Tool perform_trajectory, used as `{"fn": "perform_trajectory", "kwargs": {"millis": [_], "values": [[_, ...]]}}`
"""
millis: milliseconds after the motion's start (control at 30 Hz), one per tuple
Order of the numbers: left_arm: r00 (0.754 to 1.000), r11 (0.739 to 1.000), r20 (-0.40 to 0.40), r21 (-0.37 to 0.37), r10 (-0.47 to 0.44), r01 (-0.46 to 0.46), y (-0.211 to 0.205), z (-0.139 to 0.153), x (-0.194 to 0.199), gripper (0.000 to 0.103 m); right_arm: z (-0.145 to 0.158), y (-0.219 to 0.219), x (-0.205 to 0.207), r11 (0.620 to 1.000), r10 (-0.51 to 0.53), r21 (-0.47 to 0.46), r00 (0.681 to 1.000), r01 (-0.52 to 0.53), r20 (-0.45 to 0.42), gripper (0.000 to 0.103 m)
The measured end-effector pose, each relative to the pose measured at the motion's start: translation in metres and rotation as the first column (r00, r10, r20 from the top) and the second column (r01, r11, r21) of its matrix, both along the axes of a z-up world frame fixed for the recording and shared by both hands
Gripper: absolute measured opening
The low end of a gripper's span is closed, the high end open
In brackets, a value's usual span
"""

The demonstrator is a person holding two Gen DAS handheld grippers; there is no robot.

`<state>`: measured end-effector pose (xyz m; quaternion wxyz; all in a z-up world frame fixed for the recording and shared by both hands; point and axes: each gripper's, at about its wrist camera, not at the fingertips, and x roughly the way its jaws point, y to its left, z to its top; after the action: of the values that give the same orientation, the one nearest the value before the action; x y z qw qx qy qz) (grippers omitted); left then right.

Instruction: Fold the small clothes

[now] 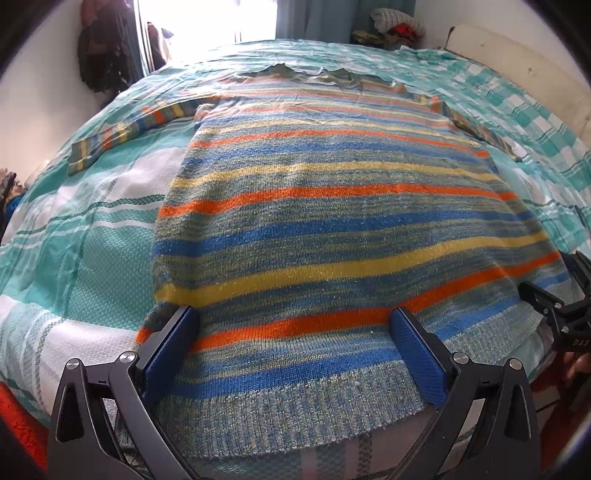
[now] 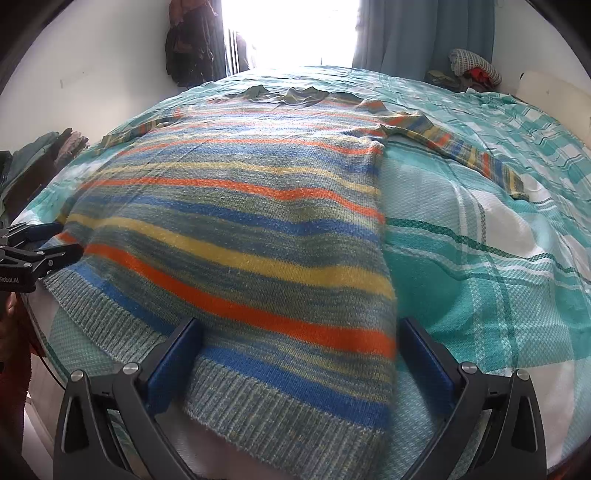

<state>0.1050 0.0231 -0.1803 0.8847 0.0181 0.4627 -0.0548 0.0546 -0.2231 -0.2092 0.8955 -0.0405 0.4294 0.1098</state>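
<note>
Daylight from a far window (image 2: 291, 29) falls across a bed (image 2: 480, 266) covered in a teal and white checked sheet, and a striped sweater (image 1: 332, 221) lies flat on it, spread out front-up. Its long axis runs from the ribbed hem (image 1: 295, 413) at the near edge to the collar (image 1: 306, 74) at the far side, with one sleeve (image 1: 122, 136) stretched out to the left and the other sleeve (image 2: 469, 151) to the right.

Both tools sit at the near hem. The left gripper (image 1: 295, 350) is wide open, its fingers straddling the hem toward the left corner, and the fabric lies between them ungripped. The right gripper (image 2: 301, 362) is likewise wide open, straddling the right corner of the hem, with the sweater's right side edge just inside its right finger.

So the sweater extends straight away from both pairs of fingers, and each hand is nearest its own hem corner. Closing on those corners and carrying the hem toward the collar looks like the likely next move.
</note>
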Motion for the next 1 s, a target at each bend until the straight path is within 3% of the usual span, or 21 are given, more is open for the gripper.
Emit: {"fn": "perform_trajectory", "kwargs": {"millis": [1000], "values": [[1.0, 1.0, 0.003, 0.018, 0.008, -0.009, -0.0017, 0.0006, -0.0053, 0.102, 0.0011, -0.0024, -0.0077, 1.0, -0.005, 0.001, 1.0, 0.005, 0.02, 0.103]]}}
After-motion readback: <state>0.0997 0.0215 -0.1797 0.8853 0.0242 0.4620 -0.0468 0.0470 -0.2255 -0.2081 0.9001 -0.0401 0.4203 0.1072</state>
